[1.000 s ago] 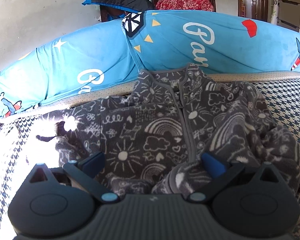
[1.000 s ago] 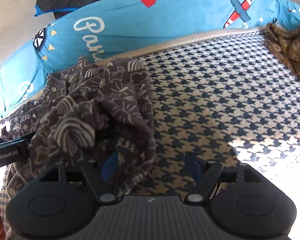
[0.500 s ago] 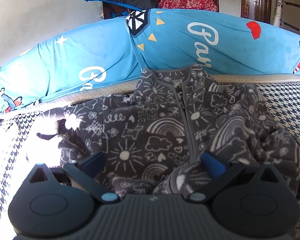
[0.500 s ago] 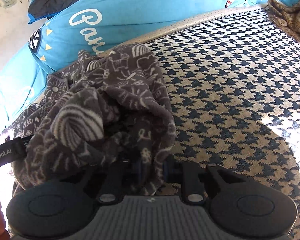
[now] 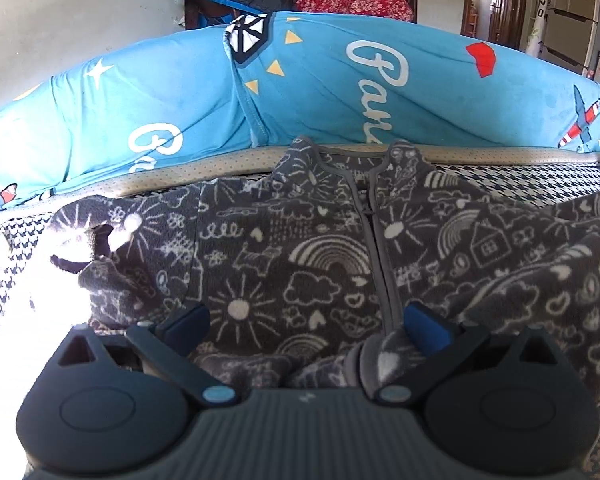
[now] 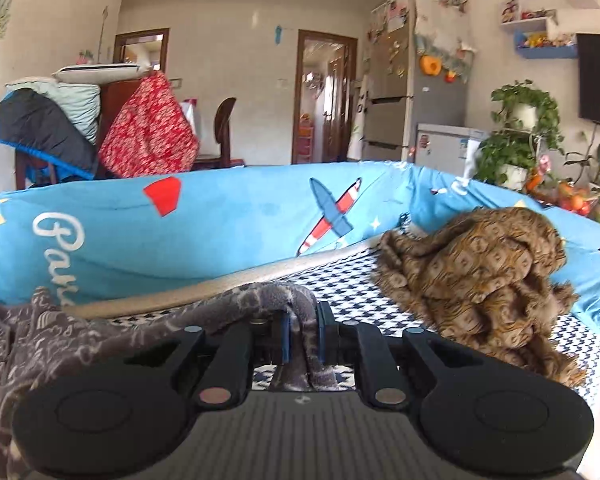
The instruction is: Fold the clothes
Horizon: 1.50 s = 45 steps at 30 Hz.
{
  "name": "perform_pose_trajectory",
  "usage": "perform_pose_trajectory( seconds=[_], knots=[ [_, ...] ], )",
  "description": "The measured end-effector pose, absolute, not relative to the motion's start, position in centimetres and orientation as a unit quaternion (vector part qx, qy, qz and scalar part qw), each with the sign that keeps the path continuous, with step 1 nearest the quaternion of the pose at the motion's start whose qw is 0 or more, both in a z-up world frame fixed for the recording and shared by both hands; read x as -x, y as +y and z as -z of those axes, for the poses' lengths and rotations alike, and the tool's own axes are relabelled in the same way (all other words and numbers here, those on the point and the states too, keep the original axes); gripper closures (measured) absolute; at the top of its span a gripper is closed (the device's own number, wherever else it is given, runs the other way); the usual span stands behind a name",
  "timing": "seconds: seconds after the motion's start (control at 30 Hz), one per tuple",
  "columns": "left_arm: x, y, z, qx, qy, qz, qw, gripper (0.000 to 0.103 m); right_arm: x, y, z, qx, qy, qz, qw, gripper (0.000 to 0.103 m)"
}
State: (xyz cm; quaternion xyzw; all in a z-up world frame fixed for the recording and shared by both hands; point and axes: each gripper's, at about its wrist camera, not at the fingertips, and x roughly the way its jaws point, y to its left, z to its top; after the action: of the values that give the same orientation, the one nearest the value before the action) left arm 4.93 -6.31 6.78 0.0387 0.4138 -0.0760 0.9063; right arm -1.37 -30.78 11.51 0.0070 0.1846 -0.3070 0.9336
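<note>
The right gripper point(image 6: 302, 334) is pinching a bunched fold of the grey fleece jacket point(image 5: 324, 264), its jaws having just been closing onto the cloth now pressed between the blue pads, and it is lifting that edge off the houndstooth mattress point(image 6: 364, 280). The left gripper point(image 5: 304, 326) is hovering low over the jacket's hem with its jaws spread wide, the fleece lying between them but not squeezed. The jacket is lying front-up near the blue bolster point(image 5: 340, 88), collar toward it, zip running down the middle. To fold well, the lifted side probably needs carrying straight across toward the zip line while the left gripper is pinning the hem, so the body is not sliding. The fleece is looking thick, soft and fuzzy, printed with white suns, rainbows and clouds; it should be draping heavily and holding bulky creases. A crumpled brown patterned garment point(image 6: 480, 280) is waiting well apart.
</note>
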Motion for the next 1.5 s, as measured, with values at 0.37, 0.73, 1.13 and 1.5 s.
perform_pose_trajectory(
  seconds=[0.37,0.73,1.13,1.5],
  knots=[
    [-5.5,-6.8,-5.9,-0.05,0.436,0.072,0.896,0.0,-0.2,-36.3,-9.3,-0.122,0.345,0.237,0.9,0.053],
    [-5.2,-6.5,-6.4,-0.048,0.433,0.063,0.898,0.0,3.5,-39.1,-9.5,-0.122,0.364,0.251,0.889,0.035],
    [-3.7,-5.5,-6.7,-0.014,0.434,0.051,0.899,0.0,4.3,-41.4,-4.7,-0.248,0.412,0.194,0.855,0.034],
    [-3.9,-5.7,-6.5,-0.018,0.433,0.051,0.9,0.0,4.4,-38.1,-8.6,0.044,0.259,0.364,0.894,0.092]
  ],
)
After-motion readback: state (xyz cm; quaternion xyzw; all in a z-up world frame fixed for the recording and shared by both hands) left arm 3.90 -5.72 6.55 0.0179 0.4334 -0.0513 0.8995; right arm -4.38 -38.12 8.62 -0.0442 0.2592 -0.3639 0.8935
